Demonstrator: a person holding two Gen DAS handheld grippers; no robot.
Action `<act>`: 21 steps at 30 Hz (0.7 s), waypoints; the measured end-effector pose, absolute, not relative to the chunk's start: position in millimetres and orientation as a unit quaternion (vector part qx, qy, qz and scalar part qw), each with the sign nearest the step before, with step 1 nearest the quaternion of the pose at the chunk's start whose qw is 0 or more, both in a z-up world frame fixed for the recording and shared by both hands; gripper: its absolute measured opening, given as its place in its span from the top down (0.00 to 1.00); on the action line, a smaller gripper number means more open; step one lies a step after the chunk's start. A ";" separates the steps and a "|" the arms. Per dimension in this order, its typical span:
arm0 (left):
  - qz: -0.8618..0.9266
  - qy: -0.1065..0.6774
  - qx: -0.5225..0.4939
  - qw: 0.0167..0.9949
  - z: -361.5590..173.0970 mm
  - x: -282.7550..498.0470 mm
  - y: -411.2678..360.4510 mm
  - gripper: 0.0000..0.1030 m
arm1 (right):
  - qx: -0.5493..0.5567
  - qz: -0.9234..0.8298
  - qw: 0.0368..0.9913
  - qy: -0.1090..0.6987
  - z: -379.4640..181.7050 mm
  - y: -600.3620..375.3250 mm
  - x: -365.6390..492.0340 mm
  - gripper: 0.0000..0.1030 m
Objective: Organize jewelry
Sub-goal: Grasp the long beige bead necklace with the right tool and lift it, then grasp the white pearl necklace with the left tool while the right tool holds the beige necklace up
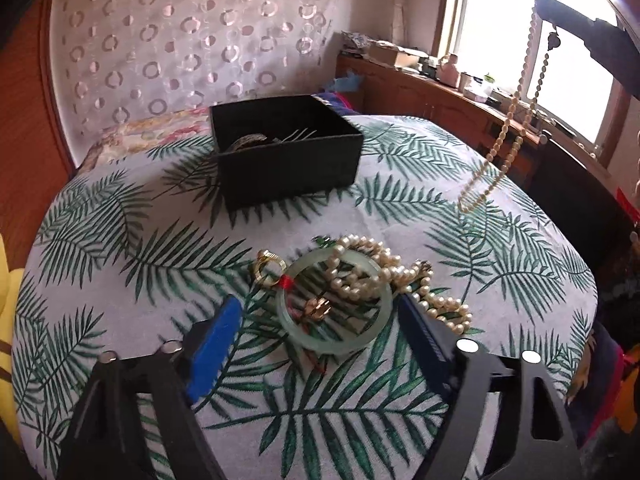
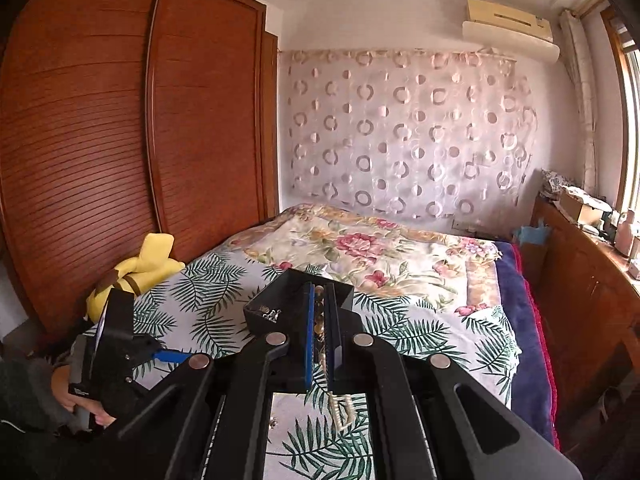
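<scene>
A black jewelry box (image 1: 286,148) stands on the leaf-print cloth (image 1: 120,240) and holds a few pieces. In front of it lie a pale green jade bangle (image 1: 334,344), a gold ring (image 1: 269,268), a small gold piece (image 1: 317,307) inside the bangle and a pile of pearl strands (image 1: 384,268). My left gripper (image 1: 320,320) is open, its blue fingers either side of the bangle. My right gripper (image 2: 319,300) is shut on a pearl necklace (image 2: 342,410), held high; the strand hangs in the left wrist view (image 1: 504,136). The box (image 2: 276,304) lies below and beyond it.
The cloth covers a bed with a floral quilt (image 2: 380,248). A wooden wardrobe (image 2: 120,140) stands at the left with a yellow plush toy (image 2: 136,268) by it. A cluttered wooden sill (image 1: 440,76) runs under the window at the right.
</scene>
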State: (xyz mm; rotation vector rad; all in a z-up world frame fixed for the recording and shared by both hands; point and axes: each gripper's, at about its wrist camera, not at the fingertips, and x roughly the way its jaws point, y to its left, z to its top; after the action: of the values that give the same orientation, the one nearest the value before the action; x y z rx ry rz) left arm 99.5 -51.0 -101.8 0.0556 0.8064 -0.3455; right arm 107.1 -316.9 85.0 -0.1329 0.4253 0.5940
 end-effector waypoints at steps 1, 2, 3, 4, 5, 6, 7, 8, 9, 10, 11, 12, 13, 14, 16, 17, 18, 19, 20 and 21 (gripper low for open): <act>-0.174 0.389 0.030 0.904 -100.8 101.0 -55.0 0.38 | -0.066 0.289 0.932 0.208 84.6 -317.7 107.5 0.95; -0.181 0.389 0.034 0.903 -100.5 103.0 -59.5 0.41 | -0.067 0.288 0.932 0.209 83.9 -317.7 107.9 0.95; -0.188 0.390 0.039 0.901 -100.7 104.8 -63.5 0.48 | -0.067 0.288 0.932 0.211 82.2 -318.5 108.6 0.95; -0.194 0.391 0.045 0.898 -101.7 107.0 -67.9 0.54 | -0.066 0.288 0.931 0.214 80.0 -319.0 109.6 0.95; -0.197 0.394 0.050 0.897 -102.7 109.3 -71.9 0.57 | -0.065 0.288 0.931 0.217 78.0 -318.4 110.3 0.95; -0.200 0.396 0.055 0.895 -103.8 112.3 -75.7 0.60 | -0.065 0.288 0.930 0.221 74.5 -318.4 111.6 0.95; -0.205 0.397 0.057 0.893 -104.7 114.6 -79.0 0.63 | -0.065 0.288 0.929 0.224 72.2 -317.4 112.7 0.95; -0.213 0.399 0.057 0.890 -106.1 117.4 -81.6 0.65 | -0.065 0.288 0.928 0.227 70.0 -316.8 113.0 0.95; -0.217 0.402 0.057 0.888 -107.8 120.3 -82.8 0.68 | -0.065 0.289 0.927 0.231 66.8 -315.9 114.1 0.95; -0.219 0.405 0.057 0.886 -108.9 122.7 -83.4 0.72 | -0.066 0.290 0.926 0.234 64.6 -313.9 114.3 0.95; -0.222 0.407 0.058 0.884 -109.7 123.6 -84.6 0.75 | -0.067 0.290 0.925 0.236 62.4 -313.0 114.8 0.95; -0.230 0.409 0.056 0.881 -110.3 125.2 -85.5 0.82 | -0.069 0.290 0.924 0.238 60.6 -312.2 115.4 0.95; -0.235 0.410 0.055 0.880 -110.4 124.6 -86.2 0.89 | -0.069 0.291 0.924 0.240 59.1 -311.6 115.7 0.95; -0.240 0.410 0.056 0.878 -109.8 124.3 -87.0 0.90 | -0.070 0.291 0.923 0.241 58.0 -311.2 115.9 0.95; -0.241 0.406 0.061 0.879 -107.1 122.5 -89.1 0.93 | -0.071 0.292 0.922 0.243 56.1 -310.3 116.2 0.95; -0.244 0.404 0.059 0.880 -105.0 121.4 -89.5 0.93 | -0.072 0.292 0.922 0.244 54.9 -309.6 116.3 0.95; -0.245 0.401 0.057 0.881 -103.2 120.8 -89.5 0.93 | -0.073 0.292 0.922 0.245 53.9 -308.5 116.6 0.95; -0.243 0.398 0.055 0.883 -100.0 120.1 -88.8 0.93 | -0.073 0.292 0.921 0.246 53.4 -308.3 116.8 0.95; -0.244 0.393 0.051 0.885 -95.7 119.4 -87.5 0.93 | -0.074 0.292 0.921 0.248 51.5 -307.3 117.3 0.95; -0.243 0.387 0.047 0.888 -90.9 118.4 -85.5 0.93 | -0.075 0.291 0.920 0.250 50.5 -306.7 117.8 0.95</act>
State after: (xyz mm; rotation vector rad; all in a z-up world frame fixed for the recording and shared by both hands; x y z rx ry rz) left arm 118.4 -85.5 -90.9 0.0968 0.8049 -0.5051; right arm 117.8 -306.7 50.5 -0.1541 0.5128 0.5983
